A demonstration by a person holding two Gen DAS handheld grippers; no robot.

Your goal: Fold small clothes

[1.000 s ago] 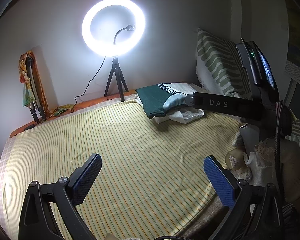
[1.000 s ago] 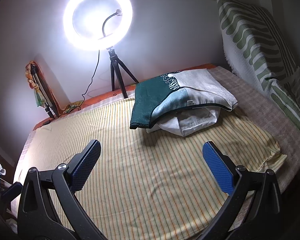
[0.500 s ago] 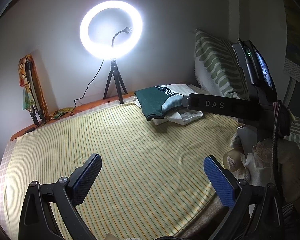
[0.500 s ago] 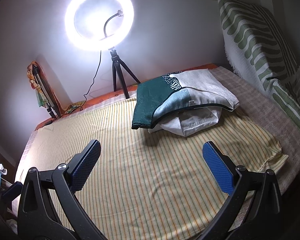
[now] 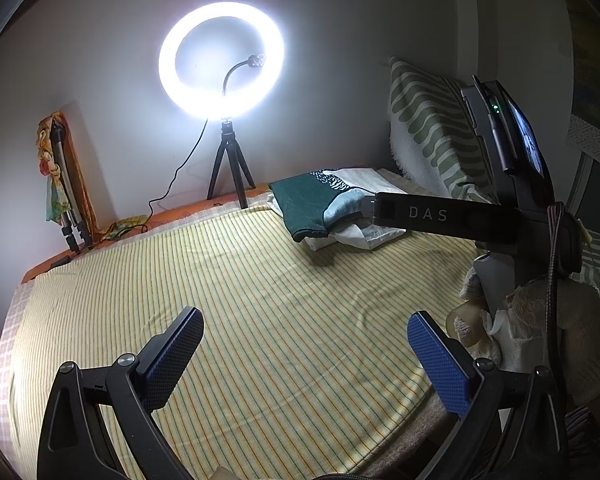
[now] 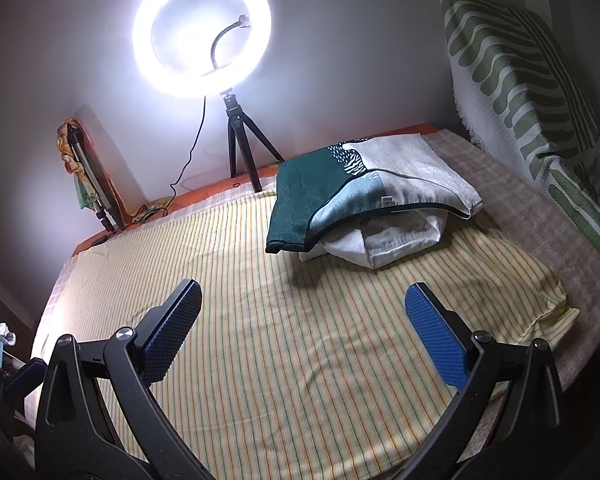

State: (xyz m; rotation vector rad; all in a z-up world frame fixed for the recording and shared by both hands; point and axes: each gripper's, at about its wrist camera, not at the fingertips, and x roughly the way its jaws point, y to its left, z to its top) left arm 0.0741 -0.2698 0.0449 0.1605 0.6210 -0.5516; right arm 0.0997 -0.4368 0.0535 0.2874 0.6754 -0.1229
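A pile of small clothes lies at the far right of the bed. On top is a dark green, teal and white cloth (image 5: 316,204) (image 6: 320,200), and under it a crumpled white garment (image 5: 364,236) (image 6: 384,240). My left gripper (image 5: 304,344) hovers open over the near part of the striped sheet, with nothing between its blue pads. My right gripper (image 6: 304,320) is open too, empty, short of the pile. In the left wrist view the right gripper's black body (image 5: 440,216) crosses in front of the pile, held by a covered hand (image 5: 540,320).
A yellow striped sheet (image 5: 240,280) covers the bed. A lit ring light on a tripod (image 5: 222,60) (image 6: 202,30) stands at the far edge with its cable trailing left. A green-striped cushion (image 6: 520,80) leans on the right wall. A folded stand with cloth (image 5: 64,188) leans at the left.
Both views have drifted only slightly. The jaws stay open and the pile of clothes has not moved.
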